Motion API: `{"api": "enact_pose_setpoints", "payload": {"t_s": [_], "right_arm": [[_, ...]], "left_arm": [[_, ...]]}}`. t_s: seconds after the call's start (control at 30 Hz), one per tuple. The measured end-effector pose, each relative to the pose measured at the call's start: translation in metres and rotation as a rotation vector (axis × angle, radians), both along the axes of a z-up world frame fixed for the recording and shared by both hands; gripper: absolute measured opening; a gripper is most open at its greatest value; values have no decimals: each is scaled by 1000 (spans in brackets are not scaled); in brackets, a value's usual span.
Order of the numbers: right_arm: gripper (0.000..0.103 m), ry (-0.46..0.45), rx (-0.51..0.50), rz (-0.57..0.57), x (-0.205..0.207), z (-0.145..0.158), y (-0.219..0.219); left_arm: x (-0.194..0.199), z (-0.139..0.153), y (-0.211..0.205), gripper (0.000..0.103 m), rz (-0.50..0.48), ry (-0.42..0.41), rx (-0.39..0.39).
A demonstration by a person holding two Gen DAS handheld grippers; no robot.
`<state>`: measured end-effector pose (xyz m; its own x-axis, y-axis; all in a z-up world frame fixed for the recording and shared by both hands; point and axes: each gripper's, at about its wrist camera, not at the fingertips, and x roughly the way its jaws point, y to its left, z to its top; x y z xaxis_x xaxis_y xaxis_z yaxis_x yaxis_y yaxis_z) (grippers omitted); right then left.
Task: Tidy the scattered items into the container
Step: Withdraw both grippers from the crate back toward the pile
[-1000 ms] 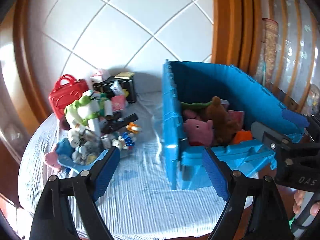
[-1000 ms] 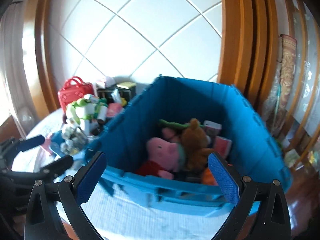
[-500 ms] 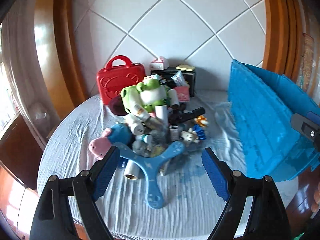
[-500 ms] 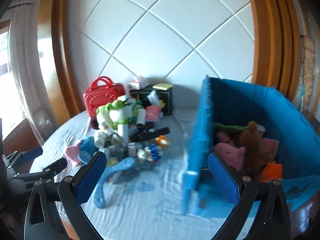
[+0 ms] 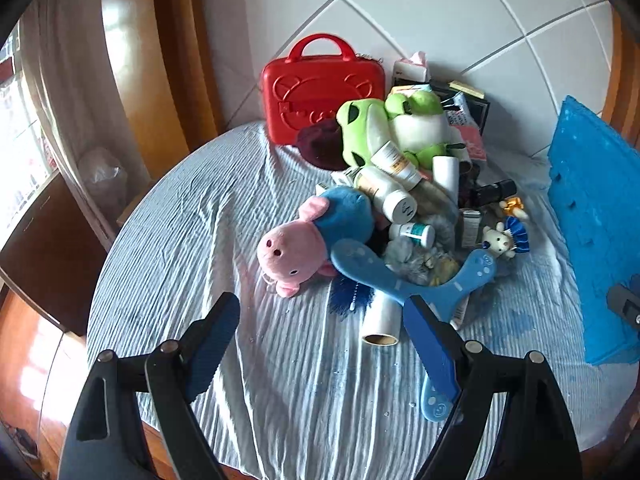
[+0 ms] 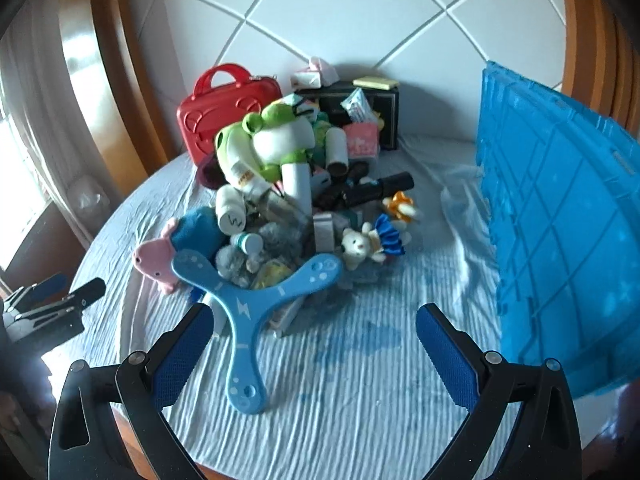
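1. My left gripper has its jaws wide apart with nothing between the pads, low over the striped cloth just short of the pile.
2. My right gripper is also spread wide and empty; its left finger stands beside the near arm of the boomerang.
3. I take that blue three-armed boomerang as my landmark. It lies flat at the near edge of the pile, one arm pointing towards me.
4. Just left of the boomerang lies a pink pig plush in a blue top, snout towards the near left.
5. Partly under the boomerang I see a clear roll with its open end facing me, and a dark blue brush.
6. Just behind the boomerang are a grey fluffy toy, a small teal-capped bottle and white bottles; to its right stands a small white bear doll in a blue dress.
7. Further behind, a green frog plush tops the pile.
8. Behind the frog, by the wall, stands a red case, with a black box to its right.
9. The blue container stands well right of the boomerang on the same table; I see only its outer wall, so I cannot tell its contents.
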<state>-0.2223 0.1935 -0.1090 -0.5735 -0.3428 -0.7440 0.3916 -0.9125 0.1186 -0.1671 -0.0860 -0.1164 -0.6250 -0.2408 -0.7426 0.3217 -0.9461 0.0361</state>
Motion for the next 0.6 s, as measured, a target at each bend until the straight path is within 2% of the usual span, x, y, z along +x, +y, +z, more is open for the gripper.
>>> {"api": "enact_pose_setpoints", "payload": {"t_s": [0.1, 0.37, 0.5, 0.6], "right_arm": [[103, -49, 3, 41, -14, -21, -13], [99, -130, 19, 73, -41, -53, -47], [99, -162, 32, 26, -46, -66, -63], [99, -185, 38, -45, -44, -77, -74]], "left_arm": [[-6, -15, -14, 84, 50, -44, 9], [-27, -36, -39, 84, 55, -104, 24], [-48, -37, -57, 84, -3, -107, 17], [-71, -42, -75, 84, -86, -108, 25]]}}
